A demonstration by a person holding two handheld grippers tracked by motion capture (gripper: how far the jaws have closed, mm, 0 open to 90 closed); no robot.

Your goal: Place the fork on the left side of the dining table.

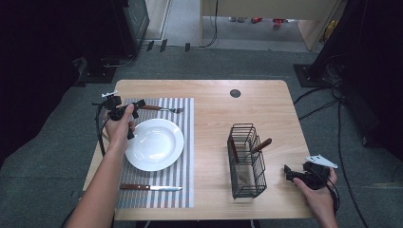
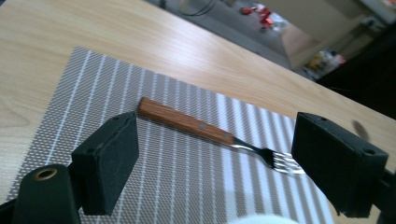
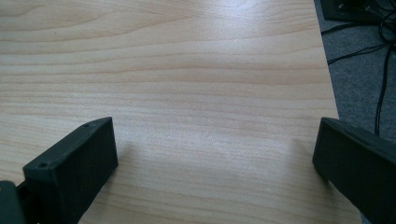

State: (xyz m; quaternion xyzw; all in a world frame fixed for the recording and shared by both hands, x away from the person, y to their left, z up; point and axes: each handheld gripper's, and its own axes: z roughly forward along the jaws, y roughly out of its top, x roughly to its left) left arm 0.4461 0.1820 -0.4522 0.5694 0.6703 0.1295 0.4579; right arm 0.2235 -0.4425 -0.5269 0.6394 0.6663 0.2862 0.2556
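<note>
A wooden-handled fork [image 1: 161, 109] [image 2: 201, 128] lies flat on the striped placemat [image 1: 183, 185], just beyond the white plate [image 1: 154, 144]. My left gripper [image 1: 135, 118] [image 2: 217, 140] hovers over the placemat's far left part with its jaws standing wide apart. The fork lies on the mat beyond the pads [image 2: 109, 163], untouched. My right gripper [image 1: 288, 172] [image 3: 215, 140] rests low over bare wood near the table's front right corner, open with nothing between its fingers.
A wooden-handled knife [image 1: 151, 187] lies on the placemat in front of the plate. A black wire basket [image 1: 247, 161] holding wooden-handled utensils stands right of centre. A dark round grommet [image 1: 235, 93] sits near the far edge. Cables trail on the floor at the right.
</note>
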